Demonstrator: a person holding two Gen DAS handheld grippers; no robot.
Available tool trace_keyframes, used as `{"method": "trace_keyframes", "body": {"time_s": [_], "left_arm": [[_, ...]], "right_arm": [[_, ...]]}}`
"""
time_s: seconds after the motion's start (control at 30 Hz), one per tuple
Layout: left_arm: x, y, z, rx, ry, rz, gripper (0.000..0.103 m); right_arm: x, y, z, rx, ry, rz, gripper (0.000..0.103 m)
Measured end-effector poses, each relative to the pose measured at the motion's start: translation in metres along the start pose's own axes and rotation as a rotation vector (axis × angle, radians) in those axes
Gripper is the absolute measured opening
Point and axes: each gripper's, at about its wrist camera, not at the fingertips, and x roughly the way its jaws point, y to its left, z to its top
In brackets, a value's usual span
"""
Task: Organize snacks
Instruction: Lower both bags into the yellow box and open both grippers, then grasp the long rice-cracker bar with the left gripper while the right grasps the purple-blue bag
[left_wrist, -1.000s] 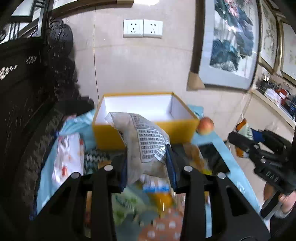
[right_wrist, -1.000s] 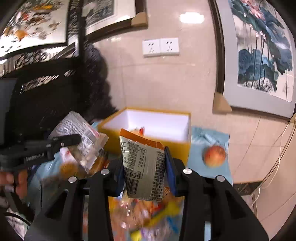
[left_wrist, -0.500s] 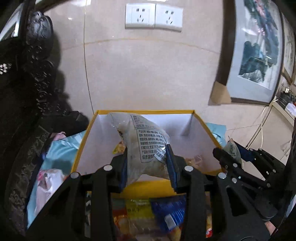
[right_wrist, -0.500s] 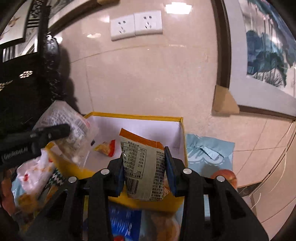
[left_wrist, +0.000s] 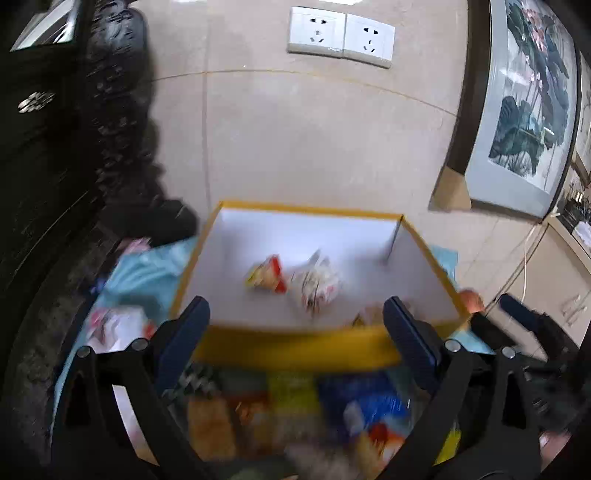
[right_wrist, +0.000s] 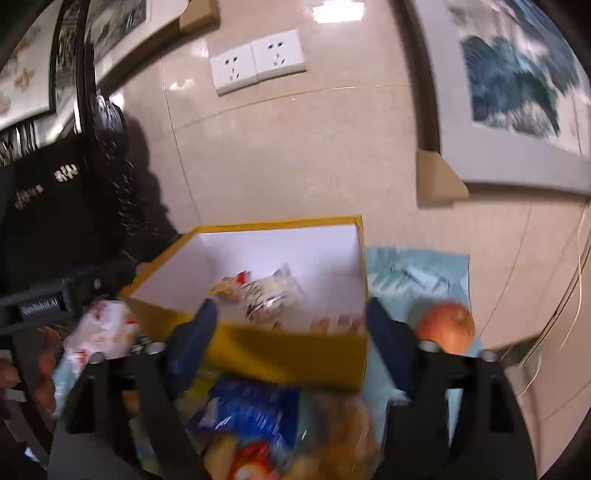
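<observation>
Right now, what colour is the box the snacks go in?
The box is yellow outside and white inside, clearest in the right wrist view.

Bright indoor light glares off the glossy wall tiles (right_wrist: 325, 11) at upper centre; fisheye edges bend and darken, lower foreground smears with blur.

text: left gripper (right_wrist: 40, 306) body is showing a white label, too blurred to read | snack packets (right_wrist: 255, 410): print smeared, unreadable | wall sockets (left_wrist: 340, 37): no markings legible
</observation>
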Motion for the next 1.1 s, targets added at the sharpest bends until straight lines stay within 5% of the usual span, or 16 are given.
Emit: {"method": "trace_keyframes", "body": {"time_s": [0.17, 0.43, 0.7, 1.1], "left_arm": [[-0.055, 0.033, -0.043, -0.012, 0.019, 0.048, 0.097], [-0.108, 0.075, -0.132, -0.033, 0.085, 0.116, 0.098], [-0.102, 0.085, -0.203, -0.024, 0.171, 0.164, 0.098], [-0.066, 0.106, -0.241, -0.095, 0.27, 0.184, 0.097]], "right_arm": [[-0.048, 0.003, -0.027, 0.045, 0.003, 0.058, 0.1], [-0.092, 0.017, -0.088, 0.013, 0.105, 0.056, 0.102], [-0.109, 0.029, -0.126, 0.032, 0.142, 0.09, 0.102], [-0.11, 0.023, -0.153, 0.089, 0.202, 0.11, 0.102]]}}
